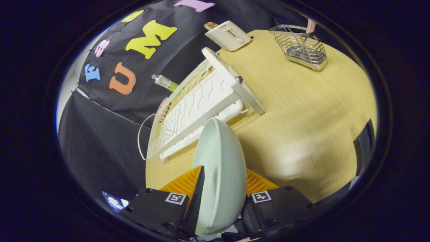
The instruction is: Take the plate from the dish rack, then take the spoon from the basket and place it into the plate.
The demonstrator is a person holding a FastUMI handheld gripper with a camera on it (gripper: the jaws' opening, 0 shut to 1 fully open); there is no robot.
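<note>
Bright, even overhead light with strong fisheye warping.

The wooden table is well lit, with a pale washed-out glare patch just beyond the gripper, whose fingers clamp the plate (its pale surface shows a soft sheen). Table grain smears with motion blur near the fingers; the dish rack and wire basket stay fairly sharp but bend with distortion. Shadows are soft.

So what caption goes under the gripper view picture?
Gripper shut on the plate, lifted clear of the rack; basket waits beyond.
</note>
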